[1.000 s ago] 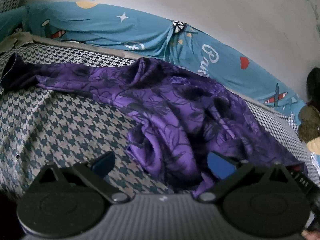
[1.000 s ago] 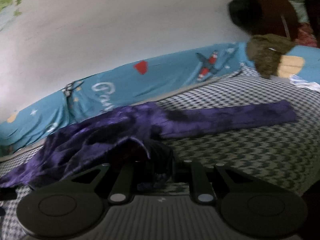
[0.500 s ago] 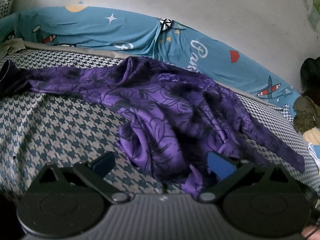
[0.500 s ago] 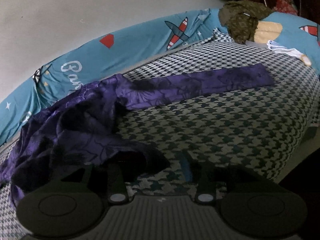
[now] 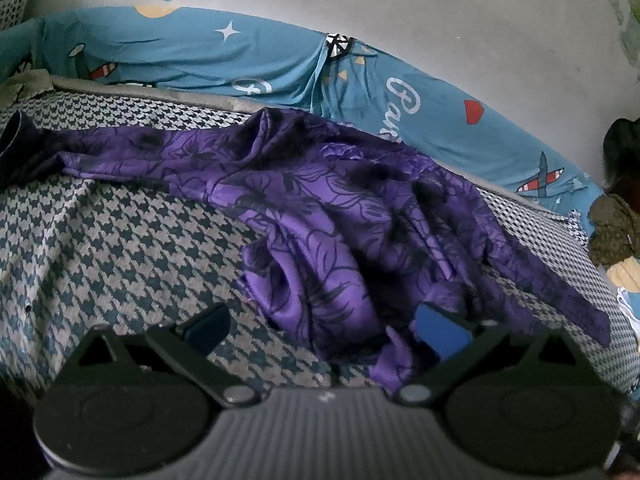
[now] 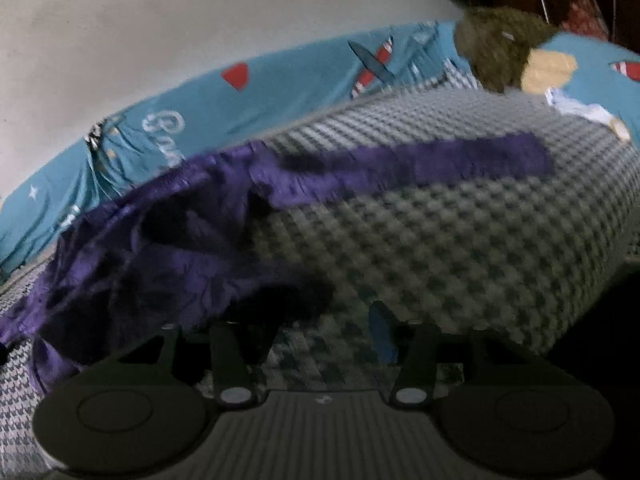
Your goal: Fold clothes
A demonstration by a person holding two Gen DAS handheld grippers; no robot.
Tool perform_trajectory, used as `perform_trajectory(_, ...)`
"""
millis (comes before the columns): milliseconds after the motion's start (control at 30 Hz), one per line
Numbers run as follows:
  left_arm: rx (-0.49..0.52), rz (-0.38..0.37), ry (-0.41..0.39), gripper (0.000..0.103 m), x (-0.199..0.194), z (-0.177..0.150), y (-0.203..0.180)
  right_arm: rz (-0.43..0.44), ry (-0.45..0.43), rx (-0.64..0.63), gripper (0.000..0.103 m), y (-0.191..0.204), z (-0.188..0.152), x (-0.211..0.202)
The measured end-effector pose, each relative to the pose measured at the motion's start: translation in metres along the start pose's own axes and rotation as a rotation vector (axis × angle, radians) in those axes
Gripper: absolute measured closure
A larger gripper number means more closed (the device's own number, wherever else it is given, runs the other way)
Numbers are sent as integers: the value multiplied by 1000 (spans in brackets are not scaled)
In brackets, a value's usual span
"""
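I have the left claw (image 5: 322, 330) spread wide and low over the near edge of the purple shirt (image 5: 340, 216), holding nothing, one finger (image 5: 208, 326) above the bare cover and the other (image 5: 440, 334) at the bunched hem, which I judge a fair stance for pinching that edge. My right claw (image 6: 320, 332) is open too and empty, its fingers set narrower, hanging over the checked cover just beside the dark near fold of the cloth; that view is blurred, so fine detail is lost. The shirt lies crumpled in the middle of the bed, its body heaped, one sleeve (image 5: 100, 152) stretched flat to one side and the other sleeve (image 6: 440, 160) to the opposite side, so it is not folded as it lies. The bed wears a houndstooth cover (image 5: 100, 248), with a blue printed sheet (image 5: 200, 56) along the back against a pale wall (image 5: 400, 8), and other bundled clothes (image 6: 496, 44) at the far corner.
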State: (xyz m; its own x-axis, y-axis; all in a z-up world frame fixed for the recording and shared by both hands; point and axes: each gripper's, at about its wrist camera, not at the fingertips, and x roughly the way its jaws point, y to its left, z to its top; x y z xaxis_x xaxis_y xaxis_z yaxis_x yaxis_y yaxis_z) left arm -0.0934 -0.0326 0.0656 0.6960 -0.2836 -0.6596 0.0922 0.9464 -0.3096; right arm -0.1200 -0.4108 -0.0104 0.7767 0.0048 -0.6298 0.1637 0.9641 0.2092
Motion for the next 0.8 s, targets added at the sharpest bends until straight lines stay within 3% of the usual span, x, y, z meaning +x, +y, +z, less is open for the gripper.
perform_trajectory(167, -4, -3, 5, 0, 1, -1, 1, 5, 8, -39, 48, 1, -7, -5)
perform_trajectory(267, -5, -5, 4, 0, 0, -1, 1, 15, 28, -55, 39, 3, -13, -8)
perform_trajectory(533, -17, -9, -6, 0, -4, 0, 4, 82, 42, -89, 38, 7, -27, -22)
perform_trajectory(800, -26, -7, -11, 0, -5, 0, 9, 148, -26, -77, 38, 9, -27, -36)
